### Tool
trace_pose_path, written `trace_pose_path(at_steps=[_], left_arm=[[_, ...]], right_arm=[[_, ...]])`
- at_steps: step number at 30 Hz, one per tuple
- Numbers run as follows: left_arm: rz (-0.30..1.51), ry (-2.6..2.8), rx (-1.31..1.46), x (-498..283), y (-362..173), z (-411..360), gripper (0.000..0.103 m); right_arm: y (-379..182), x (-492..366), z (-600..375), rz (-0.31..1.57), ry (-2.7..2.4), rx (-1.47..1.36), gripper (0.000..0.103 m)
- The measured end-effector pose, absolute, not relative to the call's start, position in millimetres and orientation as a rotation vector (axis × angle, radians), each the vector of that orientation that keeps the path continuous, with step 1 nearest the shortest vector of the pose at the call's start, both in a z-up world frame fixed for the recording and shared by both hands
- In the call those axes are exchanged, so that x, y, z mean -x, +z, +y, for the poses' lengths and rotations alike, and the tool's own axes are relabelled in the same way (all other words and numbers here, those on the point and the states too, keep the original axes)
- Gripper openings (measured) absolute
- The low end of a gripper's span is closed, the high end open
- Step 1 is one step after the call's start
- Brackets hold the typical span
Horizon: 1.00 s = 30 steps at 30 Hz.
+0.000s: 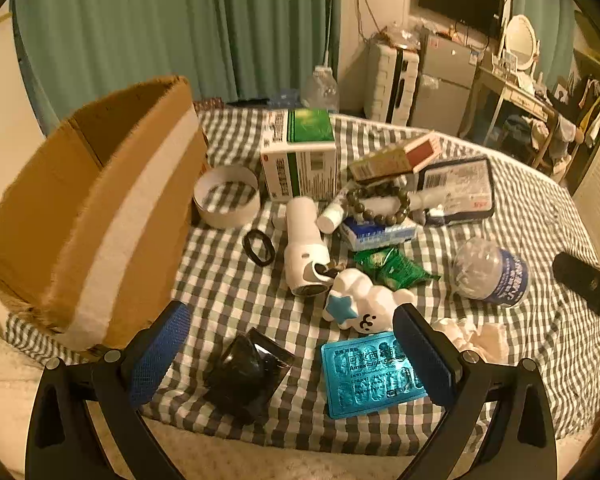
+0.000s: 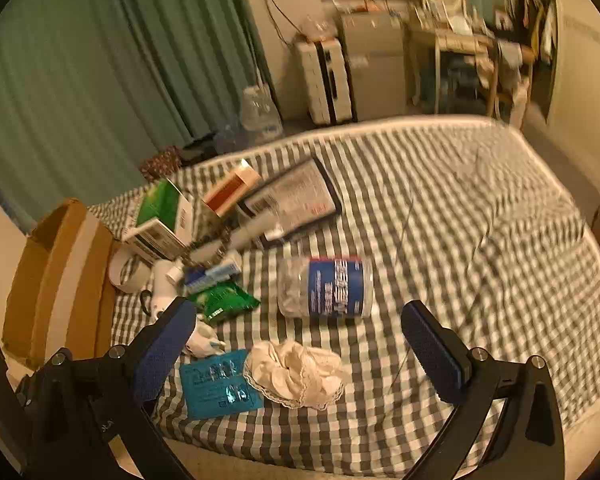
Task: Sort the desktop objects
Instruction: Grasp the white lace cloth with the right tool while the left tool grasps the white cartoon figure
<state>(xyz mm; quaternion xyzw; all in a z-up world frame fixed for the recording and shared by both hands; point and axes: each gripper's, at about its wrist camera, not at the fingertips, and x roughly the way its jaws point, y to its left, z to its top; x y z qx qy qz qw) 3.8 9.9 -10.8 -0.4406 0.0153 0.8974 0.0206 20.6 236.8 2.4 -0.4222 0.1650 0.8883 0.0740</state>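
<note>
Clutter lies on a checked cloth [image 1: 532, 216]. My left gripper [image 1: 296, 356] is open and empty above a black crumpled object [image 1: 246, 376] and a blue blister pack [image 1: 370, 374]. Just beyond are a white cloud toy [image 1: 366, 300], a white torch-like device [image 1: 306, 246], a green sachet [image 1: 392, 266] and a crushed water bottle [image 1: 490, 272]. My right gripper [image 2: 300, 344] is open and empty above a white lace cloth [image 2: 298, 372], with the blister pack [image 2: 218, 384] at its left finger and the bottle [image 2: 326, 286] ahead.
An open cardboard box [image 1: 100, 208] stands at the left, also in the right wrist view [image 2: 56, 276]. A green-white carton [image 1: 300, 156], tape ring [image 1: 226, 196], bead bracelet [image 1: 378, 204], black hair tie [image 1: 259, 247] and flat black package [image 1: 458, 190] lie beyond. Checked cloth stretches right [image 2: 480, 240].
</note>
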Motion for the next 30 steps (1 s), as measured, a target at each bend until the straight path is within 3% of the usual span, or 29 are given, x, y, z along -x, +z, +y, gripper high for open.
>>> trace_pose_path(at_steps=[14, 18, 20, 21, 25, 30], left_arm=[[0.076, 2.666, 1.436, 8, -34, 23, 0.103], [0.083, 2.648, 1.452, 13, -38, 26, 0.103], [0.074, 2.637, 1.470, 17, -41, 28, 0.103], [0.074, 2.629, 1.479, 18, -43, 29, 0.103], [0.038, 2.616, 1.538, 25, -53, 29, 0.103], [-0.095, 2.597, 1.508, 30, -52, 34, 0.103]], right_arm=[[-78, 8, 239, 0.534, 2.391, 1.662, 0.102], [-90, 9, 237, 0.592, 2.373, 1.756, 0.081], [-100, 11, 231, 0.601, 2.367, 1.839, 0.056], [-104, 12, 229, 0.605, 2.361, 1.868, 0.038], [-97, 10, 229, 0.606, 2.382, 1.832, 0.023], [-72, 10, 241, 0.615, 2.436, 1.664, 0.022]])
